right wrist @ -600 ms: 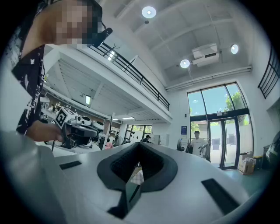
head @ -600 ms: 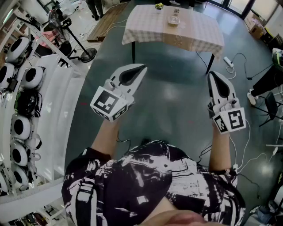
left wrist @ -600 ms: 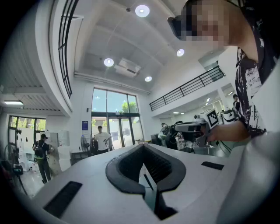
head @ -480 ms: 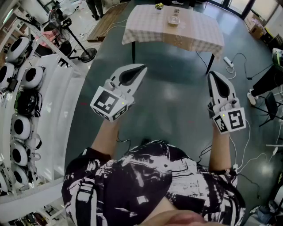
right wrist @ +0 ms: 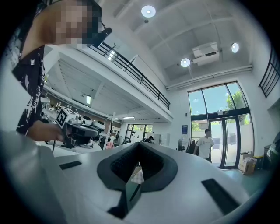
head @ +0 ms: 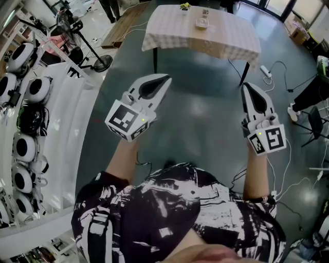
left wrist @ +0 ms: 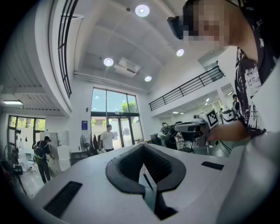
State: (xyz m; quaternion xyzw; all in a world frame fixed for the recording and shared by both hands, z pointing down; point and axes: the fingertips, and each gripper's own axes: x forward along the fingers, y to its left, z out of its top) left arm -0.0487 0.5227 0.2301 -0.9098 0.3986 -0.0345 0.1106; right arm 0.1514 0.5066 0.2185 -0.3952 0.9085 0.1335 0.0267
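Observation:
In the head view my left gripper is held up in the air over the grey floor. Its white jaws are shut, with nothing between them. My right gripper is raised level with it at the right, also shut and empty. Both point toward a table with a checked cloth beyond them, well apart from it. A small box and a yellow-green object lie on that table. The left gripper and the right gripper each show closed jaws in their own views, aimed into a tall hall.
A standing fan is at the left. A white counter there carries several round black-and-white devices. Cables and a power strip lie at the right. A person stands by glass doors, another person further left.
Both grippers have stayed where they were. The person by the glass doors has stepped a little to the right in both gripper views.

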